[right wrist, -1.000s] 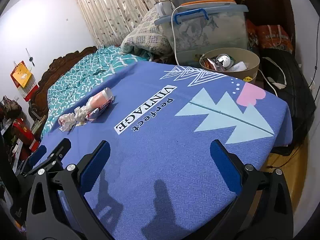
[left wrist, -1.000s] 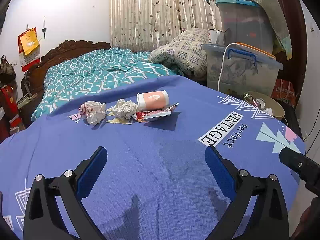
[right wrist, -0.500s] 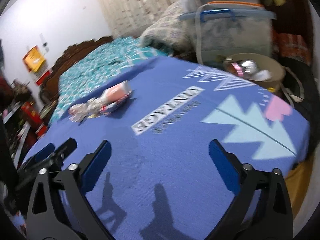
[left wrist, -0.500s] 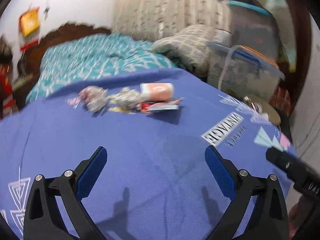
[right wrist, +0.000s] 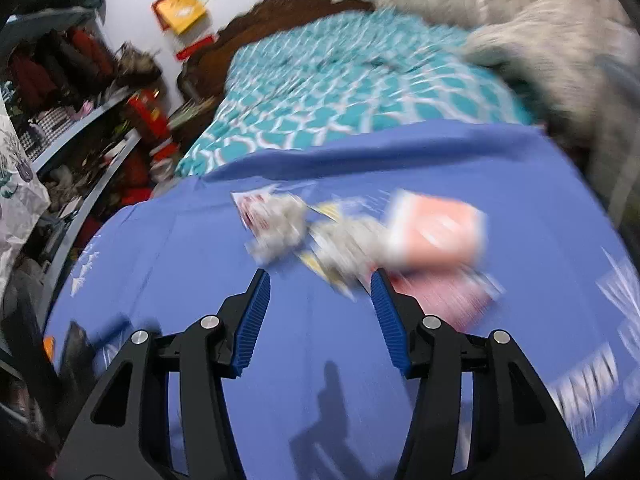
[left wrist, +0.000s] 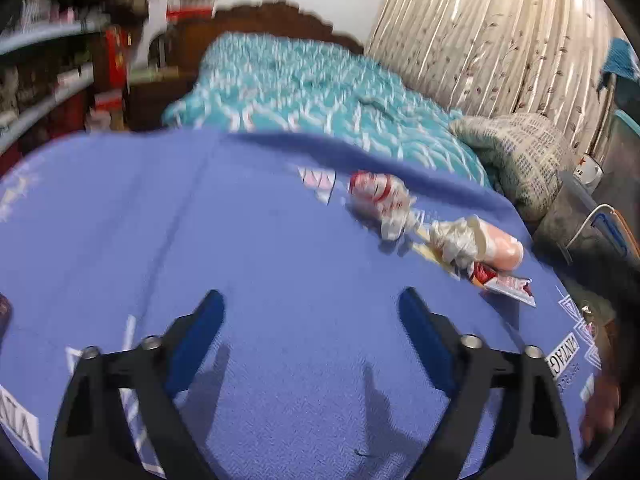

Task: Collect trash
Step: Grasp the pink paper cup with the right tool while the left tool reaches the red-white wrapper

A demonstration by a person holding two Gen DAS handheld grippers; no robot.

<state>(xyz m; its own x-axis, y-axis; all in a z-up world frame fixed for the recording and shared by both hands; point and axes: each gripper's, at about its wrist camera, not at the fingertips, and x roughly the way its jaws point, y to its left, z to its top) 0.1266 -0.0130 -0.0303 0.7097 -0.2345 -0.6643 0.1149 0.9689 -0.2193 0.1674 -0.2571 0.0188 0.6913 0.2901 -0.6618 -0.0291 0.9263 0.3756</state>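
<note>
Trash lies in a row on the blue sheet point(left wrist: 280, 264): a crumpled red-and-white wad point(left wrist: 378, 196), a white paper wad point(left wrist: 456, 240), a pink-and-white paper cup point(left wrist: 502, 250) on its side, and a red wrapper point(left wrist: 504, 282). My left gripper point(left wrist: 310, 304) hangs over bare sheet, well short and left of the row, jaws closing with nothing between them. In the blurred right wrist view my right gripper point(right wrist: 320, 284) sits just short of the white wads point(right wrist: 280, 228) and the cup point(right wrist: 436, 228). Its jaws are closing on nothing.
A teal patterned quilt point(left wrist: 320, 96) covers the bed behind the sheet, with a wooden headboard point(left wrist: 272, 16). A folded checked blanket point(left wrist: 516, 152) and curtains point(left wrist: 500, 32) stand at the right. Cluttered shelves point(right wrist: 72, 120) line the left side.
Both views have swung left across the bed. The trash row now sits close in front of the right gripper. Both grippers' jaws stand narrower, the right much more so.
</note>
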